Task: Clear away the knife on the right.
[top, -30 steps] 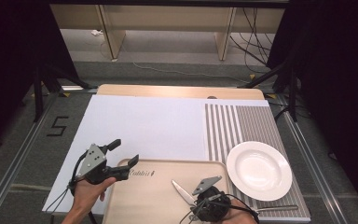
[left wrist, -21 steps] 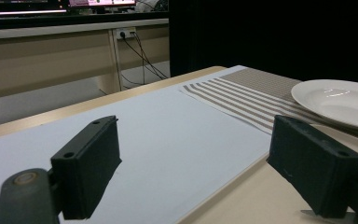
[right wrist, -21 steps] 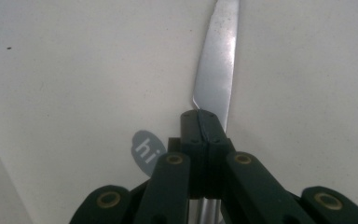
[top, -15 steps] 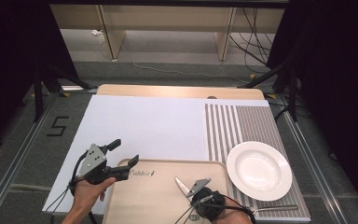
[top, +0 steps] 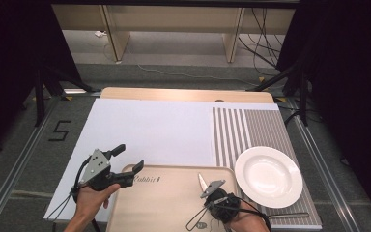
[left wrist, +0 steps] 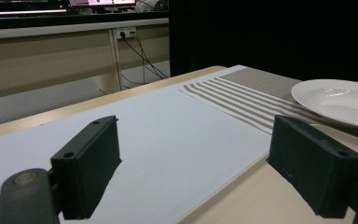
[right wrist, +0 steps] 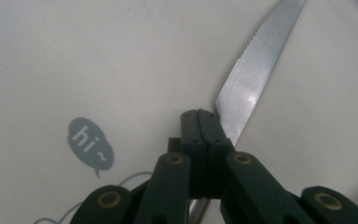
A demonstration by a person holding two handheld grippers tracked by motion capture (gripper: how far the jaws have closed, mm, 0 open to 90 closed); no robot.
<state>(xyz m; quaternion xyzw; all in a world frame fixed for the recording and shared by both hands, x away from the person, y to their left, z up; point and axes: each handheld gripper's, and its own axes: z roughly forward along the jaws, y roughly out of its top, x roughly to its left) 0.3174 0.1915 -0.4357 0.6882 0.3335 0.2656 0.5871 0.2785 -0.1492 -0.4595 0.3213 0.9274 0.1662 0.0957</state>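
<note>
1. Knife (right wrist: 251, 79) – steel, serrated edge; over the beige tray (top: 169, 203), blade pointing away from the person twd the desk's far edge. Handle end hidden under the jaws in the right gripper view.
2. Right gripper (right wrist: 200, 122) – jaws pressed together, clamped on the knife at the base of the blade; they have just been closing, knife between them. Seen also in the high view (top: 202, 180), near tray's right side.
3. Tray – on desk's near edge; "hi~" speech-bubble print (right wrist: 89, 143) just beside the jaws.
4. Left gripper (top: 128, 159) – jaws wide apart, nothing between; hovers at tray's far-left corner.
5. White plate (top: 268, 176) – empty, on striped placemat (top: 244, 130), right of tray. Thin utensil (top: 285, 215) on mat below plate; type unclear.
6. White sheet (top: 149, 130) – covers desk's left and middle.
7. Status, as judged: grip on knife made; lift off tray and placing (prob. beside plate) not yet done.
</note>
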